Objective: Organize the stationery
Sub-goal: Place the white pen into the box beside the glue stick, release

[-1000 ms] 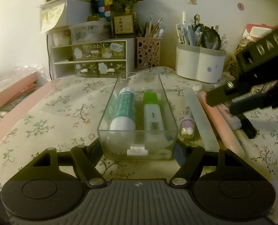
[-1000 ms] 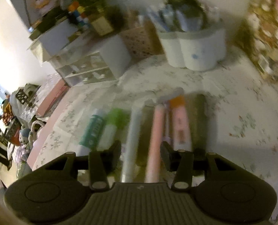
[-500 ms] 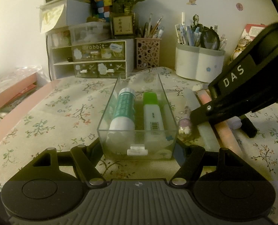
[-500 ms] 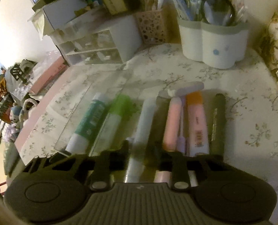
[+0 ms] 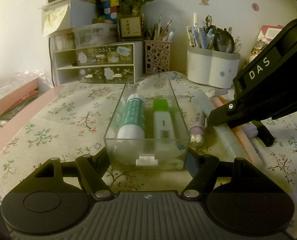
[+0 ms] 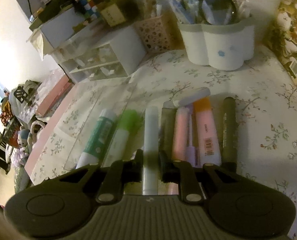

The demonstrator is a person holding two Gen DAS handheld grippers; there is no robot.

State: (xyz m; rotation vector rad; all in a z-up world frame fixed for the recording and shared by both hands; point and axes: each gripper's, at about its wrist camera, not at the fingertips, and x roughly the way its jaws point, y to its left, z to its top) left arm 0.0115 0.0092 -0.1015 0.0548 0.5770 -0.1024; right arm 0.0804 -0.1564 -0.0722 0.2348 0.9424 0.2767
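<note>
A clear plastic tray [image 5: 180,140] stands on the flowered cloth, between the fingers of my left gripper [image 5: 147,160], which grips its near end. In it lie a teal glue stick [image 5: 131,118] and a green highlighter [image 5: 161,120]. My right gripper [image 6: 150,160] is closed on a long white pen [image 6: 151,132] just right of the tray. Right of that lie a pink pen [image 6: 181,132], an orange-capped pink highlighter [image 6: 206,132] and a dark marker [image 6: 229,128]. The right gripper's body [image 5: 258,100] shows in the left wrist view.
A white flower-shaped pen holder [image 5: 212,68], a pink lattice pen cup [image 5: 158,57] and a small drawer unit [image 5: 96,64] stand along the back wall. A small purple beaded pen [image 5: 197,128] lies by the tray's right side. A pink box [image 5: 14,100] lies at far left.
My right gripper has come down lower over the row of pens and its fingers have closed in around the white pen. The left gripper and tray have not moved.
</note>
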